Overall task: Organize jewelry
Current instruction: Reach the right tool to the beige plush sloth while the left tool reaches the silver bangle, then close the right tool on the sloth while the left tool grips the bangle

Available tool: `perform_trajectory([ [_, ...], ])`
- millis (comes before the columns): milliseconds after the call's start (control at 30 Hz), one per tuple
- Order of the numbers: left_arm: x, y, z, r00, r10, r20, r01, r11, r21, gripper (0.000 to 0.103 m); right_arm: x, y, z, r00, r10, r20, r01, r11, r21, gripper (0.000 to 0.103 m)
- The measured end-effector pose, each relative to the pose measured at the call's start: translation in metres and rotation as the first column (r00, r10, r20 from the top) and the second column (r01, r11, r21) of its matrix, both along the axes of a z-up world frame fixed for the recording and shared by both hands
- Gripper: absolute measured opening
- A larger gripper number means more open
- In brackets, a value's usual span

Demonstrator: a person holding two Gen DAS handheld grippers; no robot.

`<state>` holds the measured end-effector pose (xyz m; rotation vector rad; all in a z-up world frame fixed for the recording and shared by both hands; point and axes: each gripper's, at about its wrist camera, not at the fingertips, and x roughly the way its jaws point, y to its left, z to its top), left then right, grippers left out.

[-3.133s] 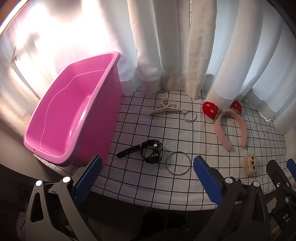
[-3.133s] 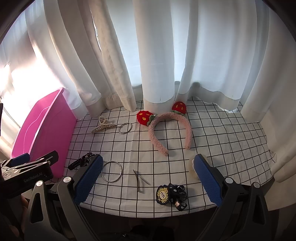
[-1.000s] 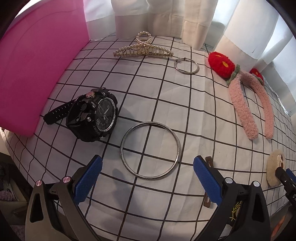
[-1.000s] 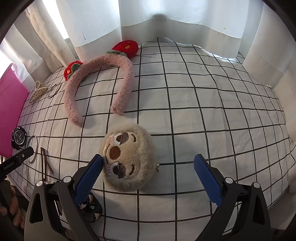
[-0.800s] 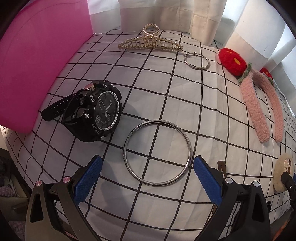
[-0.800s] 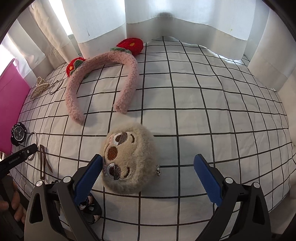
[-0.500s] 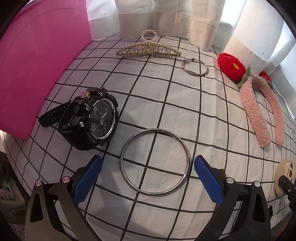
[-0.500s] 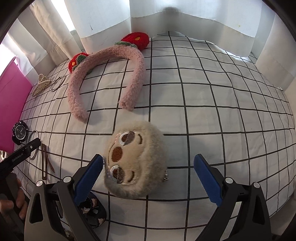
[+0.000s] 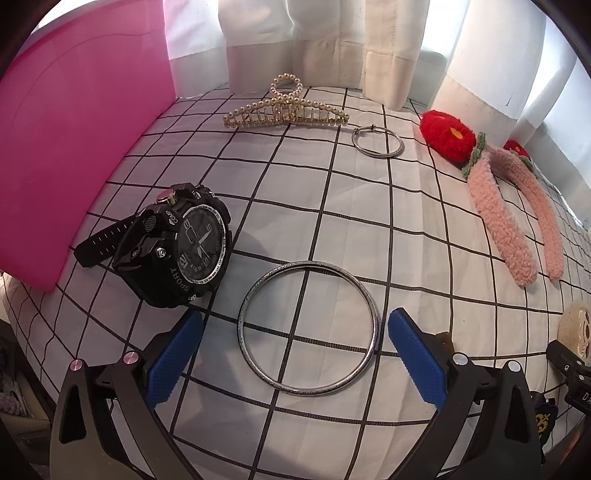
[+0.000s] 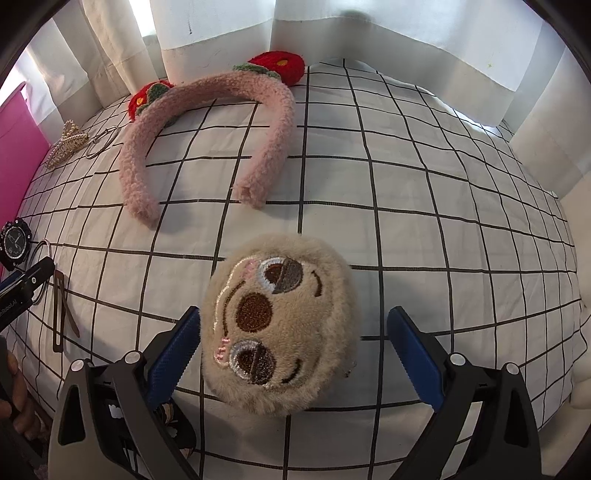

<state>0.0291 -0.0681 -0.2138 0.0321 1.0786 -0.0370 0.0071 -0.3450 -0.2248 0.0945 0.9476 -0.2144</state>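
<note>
My left gripper point(image 9: 295, 354) is open, its blue pads either side of a silver bangle point(image 9: 308, 326) lying flat on the checked cloth. A black sport watch point(image 9: 177, 254) lies just left of the bangle. My right gripper point(image 10: 293, 350) is open around a beige plush sloth-face piece point(image 10: 280, 334) that lies between the pads; the left pad is almost against it. A pink fuzzy headband point(image 10: 207, 125) with red flowers lies beyond it. A pearl hair claw point(image 9: 286, 107) and a small silver hoop point(image 9: 378, 146) lie at the back.
A pink plastic bin point(image 9: 74, 129) stands at the cloth's left edge. White curtains point(image 10: 295, 33) hang along the back. A brown hair clip point(image 10: 59, 314) and a dark badge item point(image 10: 173, 424) lie near the front edge. The left gripper shows in the right wrist view point(image 10: 22, 284).
Both grippers have moved forward and down from a far view to close over the table. The bangle now sits between the left pads and the plush piece between the right pads.
</note>
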Motion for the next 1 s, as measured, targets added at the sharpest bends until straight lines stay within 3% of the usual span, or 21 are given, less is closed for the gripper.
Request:
perform_trajectory([
  [167, -0.005, 0.001, 0.001, 1.000, -0.012, 0.001, 0.012, 1.000, -0.007, 0.092, -0.005, -0.001, 0.000, 1.000, 0.005, -0.002, -0.005, 1.000, 0.010, 0.093],
  [233, -0.006, -0.001, 0.003, 1.000, -0.029, 0.008, 0.029, 1.000, -0.008, 0.079, -0.006, 0.000, 0.000, 1.000, 0.008, -0.004, -0.008, 1.000, 0.010, 0.090],
  [300, -0.009, -0.005, 0.005, 0.999, -0.047, 0.010, 0.047, 0.999, -0.003, 0.072, -0.008, 0.003, 0.003, 1.000, 0.018, 0.001, -0.018, 1.000, 0.004, 0.079],
  [367, -0.010, -0.005, 0.005, 0.999, -0.043, 0.006, 0.043, 0.999, -0.009, 0.072, -0.008, 0.008, 0.006, 0.999, 0.037, 0.001, -0.037, 0.999, -0.005, 0.062],
  [567, -0.012, -0.005, 0.005, 0.999, -0.044, 0.005, 0.044, 0.999, -0.013, 0.071, -0.008, 0.013, 0.009, 0.999, 0.047, 0.006, -0.047, 0.999, -0.006, 0.050],
  [1000, -0.023, -0.001, 0.024, 0.998, -0.059, 0.038, 0.060, 0.998, -0.031, 0.071, -0.019, 0.020, 0.026, 0.995, 0.062, 0.072, -0.064, 0.998, 0.019, 0.049],
])
